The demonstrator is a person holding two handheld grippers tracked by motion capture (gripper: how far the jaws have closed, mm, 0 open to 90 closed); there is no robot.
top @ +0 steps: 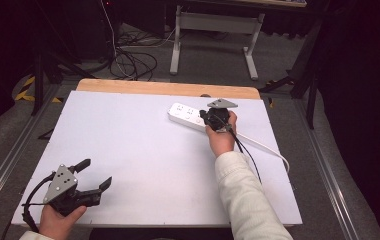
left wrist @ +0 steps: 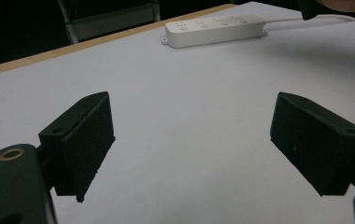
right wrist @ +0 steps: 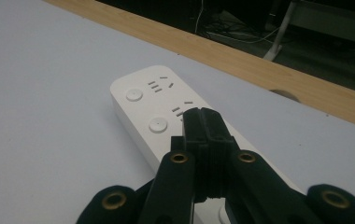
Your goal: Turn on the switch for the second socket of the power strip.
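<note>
A white power strip [top: 187, 116] lies at the far right of the white table, with its white cord [top: 265, 145] trailing right. Round buttons and sockets of the power strip [right wrist: 152, 105] show in the right gripper view, and the power strip [left wrist: 213, 29] lies far off in the left gripper view. My right gripper [top: 212, 118] hangs over the strip's near end, jaws pressed together with nothing between them; the right gripper [right wrist: 202, 116] tips sit just above a socket. My left gripper [top: 95, 174] rests near the front left corner, wide open and empty, and the left gripper [left wrist: 192, 140] faces bare table.
The white table top [top: 138, 160] has a wooden strip [top: 168, 88] along its far edge. Beyond it stand a white desk frame [top: 213, 30] and loose cables [top: 133, 62] on the floor. Metal rails [top: 8, 155] run along both table sides.
</note>
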